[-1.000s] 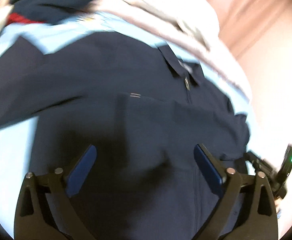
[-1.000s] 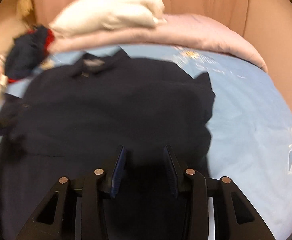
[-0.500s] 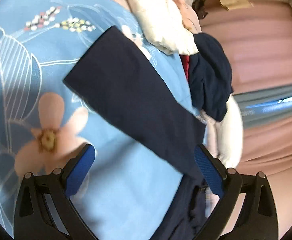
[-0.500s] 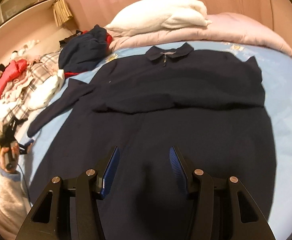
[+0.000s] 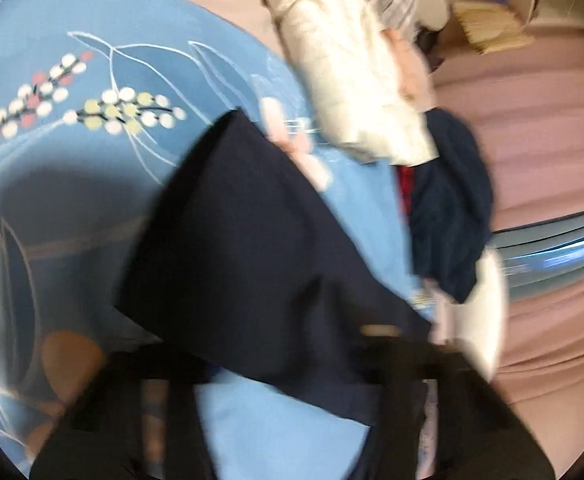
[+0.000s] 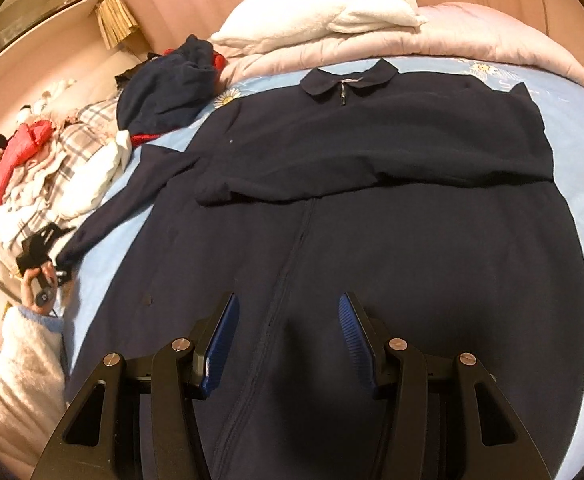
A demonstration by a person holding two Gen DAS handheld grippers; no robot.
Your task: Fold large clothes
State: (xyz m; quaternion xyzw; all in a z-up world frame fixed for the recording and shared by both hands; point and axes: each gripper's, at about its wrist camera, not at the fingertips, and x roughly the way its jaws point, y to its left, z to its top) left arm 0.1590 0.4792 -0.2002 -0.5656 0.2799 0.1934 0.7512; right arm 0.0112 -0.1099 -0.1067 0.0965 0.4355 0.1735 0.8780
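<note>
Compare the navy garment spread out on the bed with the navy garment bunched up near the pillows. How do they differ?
The spread-out navy garment lies flat, one sleeve folded across its chest; the bunched navy garment sits in a crumpled heap. The spread-out one shows a collar and zip; the bunched one shows red fabric at its edge. Both are dark navy.

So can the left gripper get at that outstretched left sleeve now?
Probably yes: the left gripper sits right at the sleeve's cuff end, nothing between them; blur hides whether it's gripping.
</note>
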